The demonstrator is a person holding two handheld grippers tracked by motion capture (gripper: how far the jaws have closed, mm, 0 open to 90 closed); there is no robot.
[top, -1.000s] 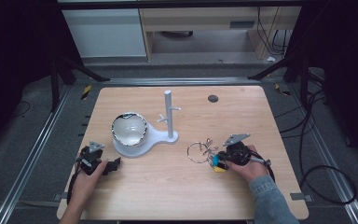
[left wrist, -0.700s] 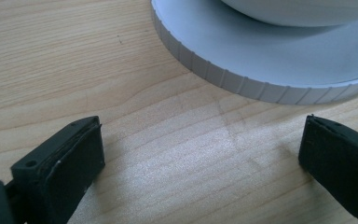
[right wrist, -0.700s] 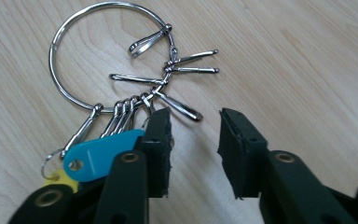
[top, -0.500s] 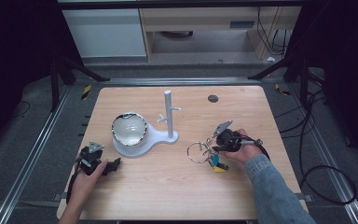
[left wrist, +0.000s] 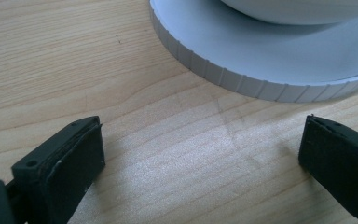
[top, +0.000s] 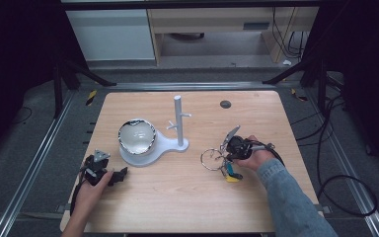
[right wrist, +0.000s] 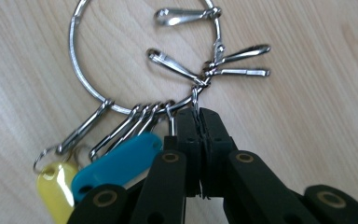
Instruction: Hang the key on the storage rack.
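Observation:
A large metal key ring with several clips, a blue tag and a yellow tag lies on the wooden table, right of centre. My right gripper has just been closing and is now shut on it. In the right gripper view the black jaws pinch a small clip loop on the key ring, beside the blue tag and yellow tag. My left gripper rests open at the front left. Between its wide-apart jaws is only bare wood.
A white stand with a ridged round base stands close ahead of the left gripper. It carries a shiny bowl and an upright post with pegs. A dark round hole is near the table's far edge.
The right hand has shifted a little toward the far left and its gripper has swung onto the key ring. The left hand has kept still.

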